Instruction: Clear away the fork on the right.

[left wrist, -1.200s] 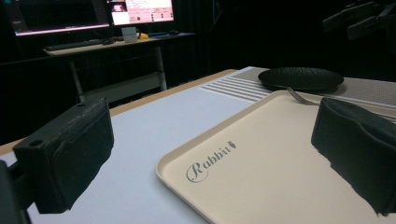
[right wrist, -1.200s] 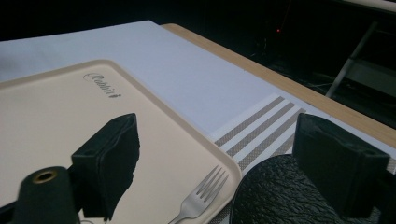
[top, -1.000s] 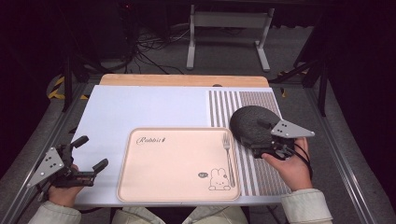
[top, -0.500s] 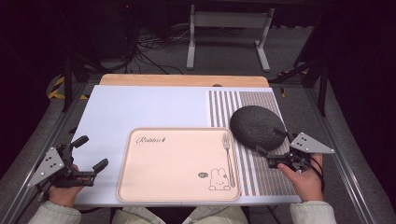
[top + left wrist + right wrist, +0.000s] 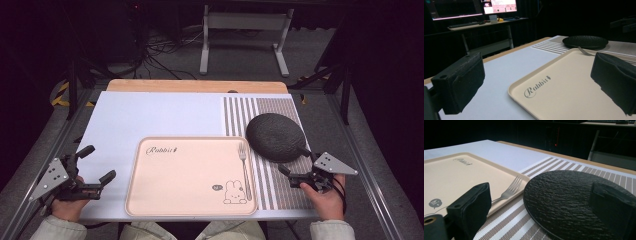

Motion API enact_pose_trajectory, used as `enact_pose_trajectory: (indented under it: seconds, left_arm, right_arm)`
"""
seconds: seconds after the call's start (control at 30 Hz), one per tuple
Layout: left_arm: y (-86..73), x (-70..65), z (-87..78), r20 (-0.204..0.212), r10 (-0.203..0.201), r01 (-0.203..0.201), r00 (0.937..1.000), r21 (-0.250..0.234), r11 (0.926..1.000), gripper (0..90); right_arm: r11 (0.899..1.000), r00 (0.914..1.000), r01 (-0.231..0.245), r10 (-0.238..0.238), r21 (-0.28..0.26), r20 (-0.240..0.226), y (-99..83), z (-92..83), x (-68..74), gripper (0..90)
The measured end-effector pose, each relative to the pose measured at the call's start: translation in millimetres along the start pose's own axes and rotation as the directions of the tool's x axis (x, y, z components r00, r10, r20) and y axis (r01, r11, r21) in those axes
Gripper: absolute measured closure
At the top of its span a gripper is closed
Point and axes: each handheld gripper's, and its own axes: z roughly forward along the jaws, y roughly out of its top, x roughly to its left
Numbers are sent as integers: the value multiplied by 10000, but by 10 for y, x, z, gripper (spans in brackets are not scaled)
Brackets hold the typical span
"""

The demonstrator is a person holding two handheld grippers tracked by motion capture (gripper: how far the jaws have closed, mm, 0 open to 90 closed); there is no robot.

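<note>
Right hand-held gripper (image 5: pixel 294 170): low at about 4 o'clock on the tabletop (image 5: pixel 150 115), jaws spread wide after just opening, nothing between them, just beside the near edge of the black plate (image 5: pixel 276 136) but apart from it.
Black plate: dark, rough-textured, round, flat on the striped placemat (image 5: pixel 260 107) at about 3 o'clock, just right of the tray's far right corner; seen close ahead between the jaws in the right gripper view (image 5: pixel 574 202).
Left hand-held gripper (image 5: pixel 95 162): at about 8 o'clock, near the tabletop's left edge, jaws wide apart and empty, aimed across the tray toward the plate.
Tray (image 5: pixel 190 175): beige, rectangular, at 6 o'clock, printed with "Rabbit" and a small rabbit drawing.
Fork (image 5: pixel 244 167): metal, along the tray's right edge, tines toward 12 o'clock, just left of the plate.
Hands: left hand (image 5: pixel 67 205) and right hand (image 5: pixel 325 197) each wrapped around a gripper body at the near edge.
</note>
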Motion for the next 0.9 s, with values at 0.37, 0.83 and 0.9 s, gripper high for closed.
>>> enact_pose_trajectory:
  seconds: [0.37, 0.83, 0.9]
  left_arm:
    - [-9, 11, 8, 23, -14, 14, 10000, 124, 9999, 0]
    - [-16, 17, 14, 19, -88, 87, 10000, 176, 9998, 0]
    - [-17, 19, 14, 8, -115, 115, 9999, 147, 9998, 0]
  right_arm:
    - [9980, 9983, -589, 589, 230, 45, -123, 65, -12, 51]
    - [9978, 9972, -668, 665, 60, 336, -110, 72, -8, 52]
    - [9988, 9984, -485, 483, 80, 290, -100, 70, 3, 51]
